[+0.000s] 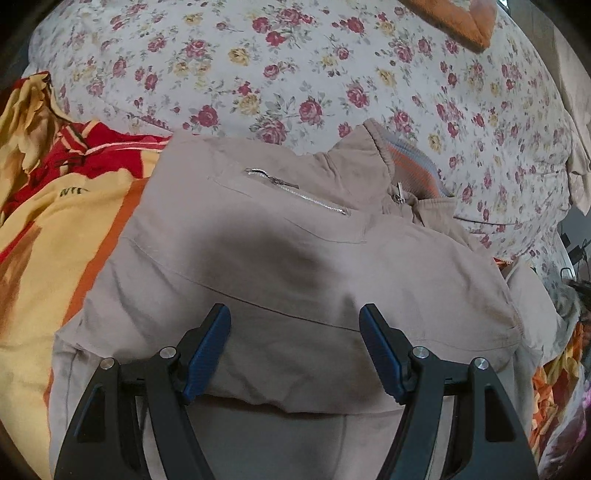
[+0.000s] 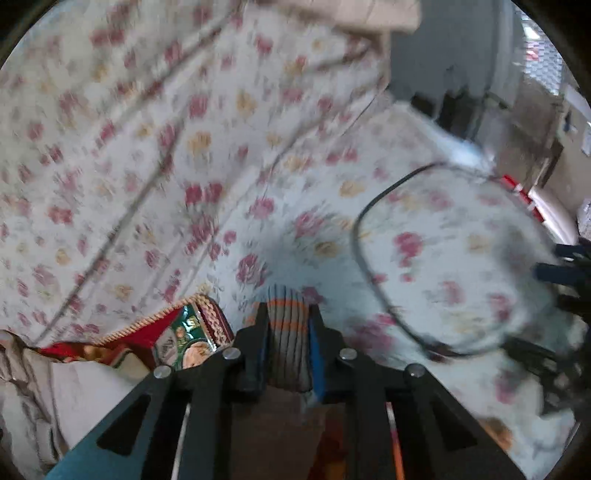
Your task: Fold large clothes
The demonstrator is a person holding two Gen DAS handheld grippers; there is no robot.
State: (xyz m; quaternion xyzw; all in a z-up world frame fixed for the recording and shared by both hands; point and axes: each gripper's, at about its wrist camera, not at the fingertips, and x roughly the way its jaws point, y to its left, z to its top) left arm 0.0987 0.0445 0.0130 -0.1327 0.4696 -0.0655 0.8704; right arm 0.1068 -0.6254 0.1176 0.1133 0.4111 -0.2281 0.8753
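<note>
A beige jacket (image 1: 280,258) with a silver chest zipper and a grey-and-orange ribbed collar (image 1: 413,166) lies spread on the flowered bed sheet (image 1: 295,66). My left gripper (image 1: 293,325) hangs open just above the jacket's lower part, with nothing between its blue pads. My right gripper (image 2: 286,332) is shut on a grey-and-orange ribbed band (image 2: 287,321) of the jacket. Beige jacket cloth (image 2: 74,391) also bunches at the lower left of the right wrist view, which is blurred.
A red, yellow and orange blanket (image 1: 55,199) lies left of the jacket, and its patterned edge (image 2: 177,336) shows in the right wrist view. An orange cloth (image 1: 461,18) lies at the far edge. A black cable (image 2: 369,206) loops over the sheet (image 2: 184,147). Room clutter sits beyond the bed's right side.
</note>
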